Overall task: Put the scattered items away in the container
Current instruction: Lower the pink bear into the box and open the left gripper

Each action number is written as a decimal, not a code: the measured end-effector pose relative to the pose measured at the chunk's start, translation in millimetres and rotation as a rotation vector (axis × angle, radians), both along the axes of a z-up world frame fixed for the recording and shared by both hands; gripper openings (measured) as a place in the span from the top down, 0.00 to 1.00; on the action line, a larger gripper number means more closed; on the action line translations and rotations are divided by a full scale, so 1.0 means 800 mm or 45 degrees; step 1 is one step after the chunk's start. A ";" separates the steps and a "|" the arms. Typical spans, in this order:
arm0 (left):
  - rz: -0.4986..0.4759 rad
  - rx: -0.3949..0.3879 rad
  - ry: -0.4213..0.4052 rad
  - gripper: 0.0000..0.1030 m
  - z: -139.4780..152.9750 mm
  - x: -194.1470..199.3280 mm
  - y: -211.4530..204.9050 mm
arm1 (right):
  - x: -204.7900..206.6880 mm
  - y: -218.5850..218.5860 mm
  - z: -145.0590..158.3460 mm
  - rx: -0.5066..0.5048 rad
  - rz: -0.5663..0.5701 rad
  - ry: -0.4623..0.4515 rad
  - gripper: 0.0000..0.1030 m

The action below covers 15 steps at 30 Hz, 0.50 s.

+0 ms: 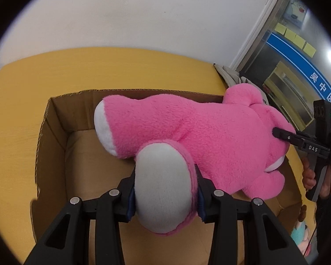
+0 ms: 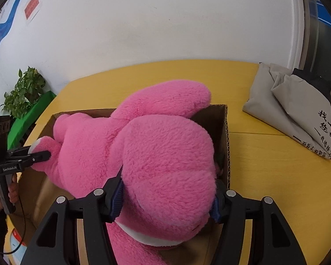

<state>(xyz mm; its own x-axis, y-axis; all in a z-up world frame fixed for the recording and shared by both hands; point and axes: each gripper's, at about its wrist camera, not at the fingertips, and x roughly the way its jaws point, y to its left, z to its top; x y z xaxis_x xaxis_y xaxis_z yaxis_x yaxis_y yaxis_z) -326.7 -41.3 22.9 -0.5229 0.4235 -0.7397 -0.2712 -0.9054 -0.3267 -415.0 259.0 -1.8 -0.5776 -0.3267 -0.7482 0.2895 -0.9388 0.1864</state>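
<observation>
Lying lengthwise across the open box [image 1: 55, 137], the pink plush [image 1: 187, 128] is held with feet toward one end and head toward the other. A foot is pinched by the left gripper [image 1: 165, 201], the head by the right gripper [image 2: 165, 203]. Beside the box, a grey bag [image 2: 286, 108] is seen on the yellow table [image 2: 275, 176].

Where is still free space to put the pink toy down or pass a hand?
Free: the box floor under the pink plush toy, beside the cardboard box's left wall; the yellow table between box and grey bag. Crowded: the box's right end, filled by the toy's head.
</observation>
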 end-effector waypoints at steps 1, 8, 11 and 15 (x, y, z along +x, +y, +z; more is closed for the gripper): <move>0.002 -0.003 -0.004 0.60 -0.003 -0.001 -0.002 | 0.003 -0.001 0.001 -0.003 0.000 -0.007 0.36; 0.055 -0.100 -0.113 0.53 -0.031 -0.021 -0.005 | -0.020 0.006 -0.024 -0.024 -0.062 -0.111 0.29; 0.101 -0.169 -0.161 0.44 -0.050 -0.027 -0.013 | -0.025 0.011 -0.028 -0.067 -0.068 -0.106 0.19; 0.120 -0.099 -0.168 0.41 -0.049 -0.019 -0.036 | -0.018 0.011 -0.020 -0.056 -0.075 -0.065 0.07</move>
